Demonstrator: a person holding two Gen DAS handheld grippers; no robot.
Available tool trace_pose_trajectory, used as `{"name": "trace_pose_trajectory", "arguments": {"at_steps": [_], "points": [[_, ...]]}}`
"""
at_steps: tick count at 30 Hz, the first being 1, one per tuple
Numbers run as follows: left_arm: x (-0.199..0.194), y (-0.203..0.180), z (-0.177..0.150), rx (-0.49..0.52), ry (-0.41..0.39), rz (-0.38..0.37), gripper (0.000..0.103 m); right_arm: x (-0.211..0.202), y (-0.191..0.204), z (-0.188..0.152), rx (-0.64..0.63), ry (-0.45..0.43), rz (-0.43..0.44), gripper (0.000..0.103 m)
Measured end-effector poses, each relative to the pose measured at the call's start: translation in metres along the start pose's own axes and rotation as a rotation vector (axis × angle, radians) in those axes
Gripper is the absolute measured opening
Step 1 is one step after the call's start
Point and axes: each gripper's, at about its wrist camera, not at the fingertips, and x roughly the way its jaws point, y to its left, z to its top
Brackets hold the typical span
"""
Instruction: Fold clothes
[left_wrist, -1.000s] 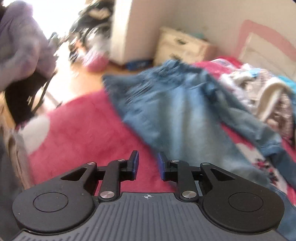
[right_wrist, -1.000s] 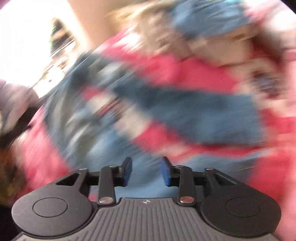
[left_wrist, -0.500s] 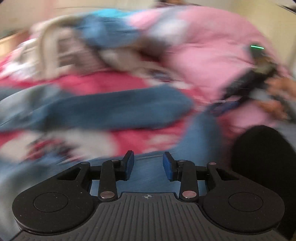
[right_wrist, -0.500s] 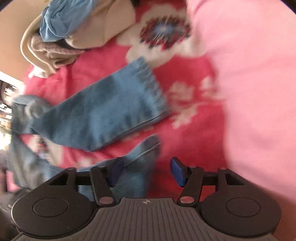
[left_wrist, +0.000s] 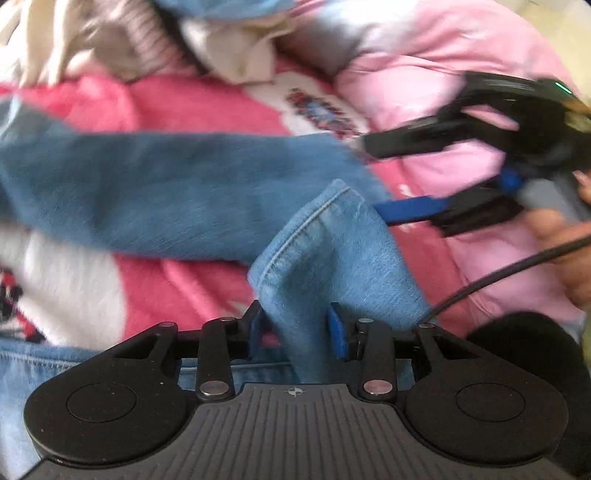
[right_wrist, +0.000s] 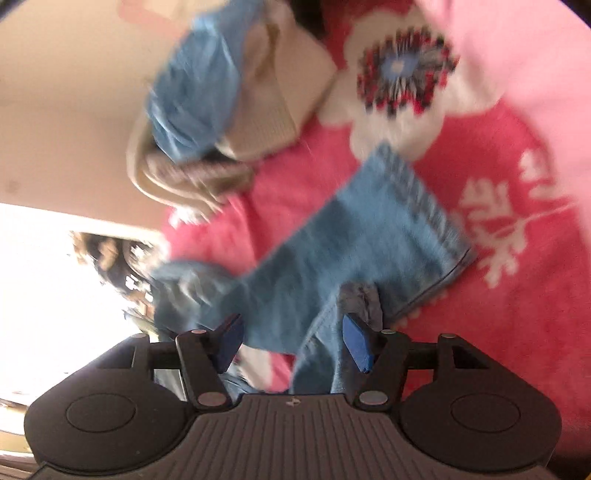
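Note:
Blue jeans lie spread on a red flowered blanket, one leg stretched across and the other leg's hem bunched up in front. My left gripper is open, with that hem standing between its fingers; I see no pinch. The right gripper reaches in from the right toward the leg ends, held by a hand. In the right wrist view the right gripper is opening, and a fold of the jeans lies loose by its right finger.
A heap of unfolded clothes lies at the far side of the blanket, seen again as a clothes heap against a beige wall. A pink duvet bulges on the right. A black cable hangs from the right gripper.
The left view swung from the room across the bed to the jeans' leg ends, and its jaws widened around a hem. The right jaws widened and came closer to the leg ends.

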Motion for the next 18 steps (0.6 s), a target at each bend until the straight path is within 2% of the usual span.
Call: {"name": "trace_pose_trajectory", "arguments": {"at_steps": [2, 5, 7, 11, 18], "points": [[0.001, 0.011, -0.002, -0.033, -0.001, -0.017, 0.036, -0.015, -0.002, -0.002, -0.018, 0.004, -0.014, 0.063], [-0.001, 0.019, -0.005, -0.055, -0.005, -0.045, 0.034, -0.01, -0.012, -0.007, 0.011, 0.079, -0.108, 0.063], [-0.001, 0.023, -0.006, -0.073, -0.006, -0.065, 0.033, 0.005, -0.024, -0.01, 0.064, 0.123, -0.148, 0.061], [-0.001, 0.031, -0.009, -0.101, -0.013, -0.104, 0.031, 0.041, -0.033, -0.018, 0.078, 0.187, -0.186, 0.061], [0.002, 0.038, -0.011, -0.095, -0.034, -0.129, 0.025, 0.054, -0.04, -0.026, 0.101, 0.165, -0.139, 0.06]]}}
